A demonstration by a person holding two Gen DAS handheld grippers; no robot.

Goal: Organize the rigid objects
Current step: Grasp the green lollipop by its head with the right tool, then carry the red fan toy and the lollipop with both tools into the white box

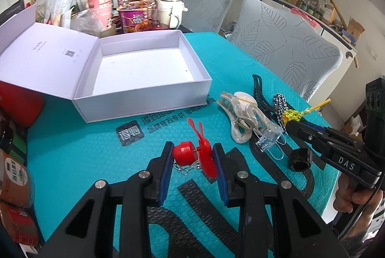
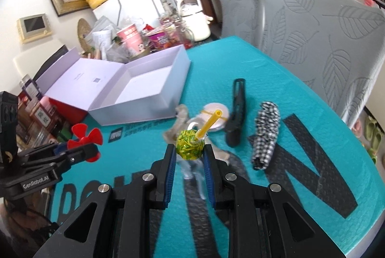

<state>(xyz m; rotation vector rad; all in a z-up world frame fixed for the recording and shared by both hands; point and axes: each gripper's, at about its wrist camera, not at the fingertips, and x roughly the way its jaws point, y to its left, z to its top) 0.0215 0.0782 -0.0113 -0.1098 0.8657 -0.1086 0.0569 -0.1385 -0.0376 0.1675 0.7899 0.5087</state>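
Note:
My left gripper (image 1: 192,156) is shut on a small red toy fan (image 1: 192,154), held above the teal mat; it also shows in the right wrist view (image 2: 85,137). My right gripper (image 2: 189,154) is shut on a yellow-green lollipop (image 2: 190,144) with a yellow stick, lifted over the mat; the lollipop also shows in the left wrist view (image 1: 292,115). An open white box (image 1: 144,72) with its lid folded back lies on the mat (image 2: 149,89). On the mat lie a clear hair claw (image 1: 243,113), a black clip (image 2: 237,111), a checked scrunchie (image 2: 266,132) and a black ring (image 1: 300,159).
Cups, noodle bowls and a white kettle (image 1: 170,2) crowd the table's far end behind the box. Two grey leaf-patterned chairs (image 1: 284,46) stand at the far right edge. Jars and packets (image 1: 16,181) line the left edge.

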